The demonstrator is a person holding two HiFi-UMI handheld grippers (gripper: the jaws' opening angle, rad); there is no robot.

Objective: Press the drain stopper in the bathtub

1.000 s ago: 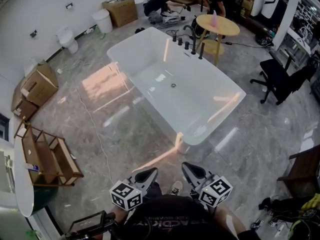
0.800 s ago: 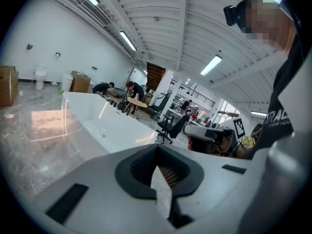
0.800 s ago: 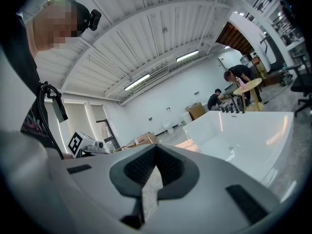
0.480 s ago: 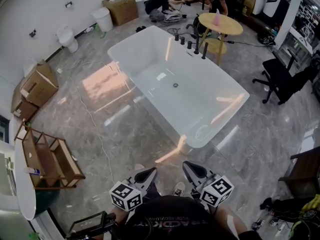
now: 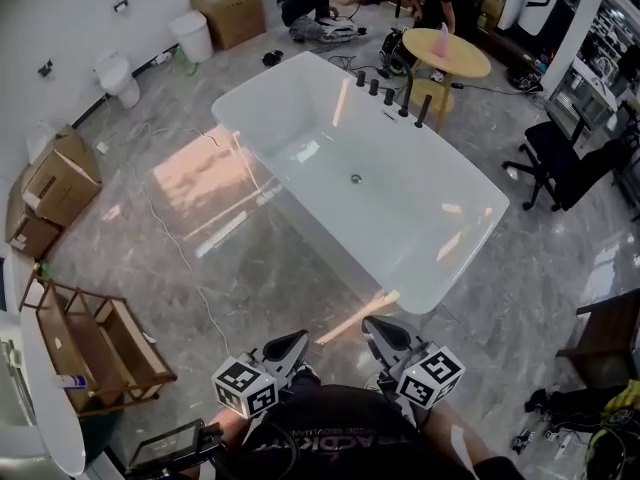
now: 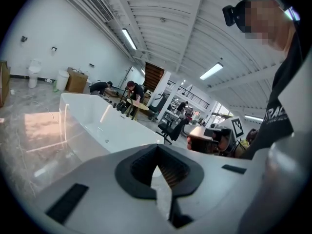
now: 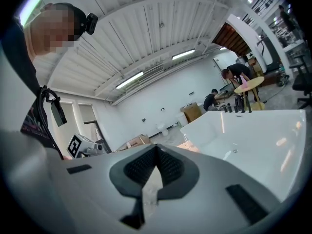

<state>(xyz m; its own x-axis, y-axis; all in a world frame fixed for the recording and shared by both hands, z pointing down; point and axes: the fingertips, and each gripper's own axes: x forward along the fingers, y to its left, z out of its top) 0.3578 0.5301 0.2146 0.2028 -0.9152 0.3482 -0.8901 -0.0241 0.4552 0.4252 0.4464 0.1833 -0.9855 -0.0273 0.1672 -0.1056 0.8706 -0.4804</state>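
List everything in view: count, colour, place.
bathtub: one, white, mid-floor
drain stopper: one, grey, tub bottom
taps: about five, black, tub's far rim
table: one, round, light wood, behind the tub
pink thing: one, on the table
office chair: one, black, right of the tub
boxes: at least three, brown, two by the left wall and one at the far wall
bin: one, white, far wall
toilet: one, white, left wall
shelf: one, wooden, lower left
people: two, dark clothes, beyond the tub
left gripper: grey, jaws together, empty, bottom edge
right gripper: grey, jaws together, empty, bottom edge
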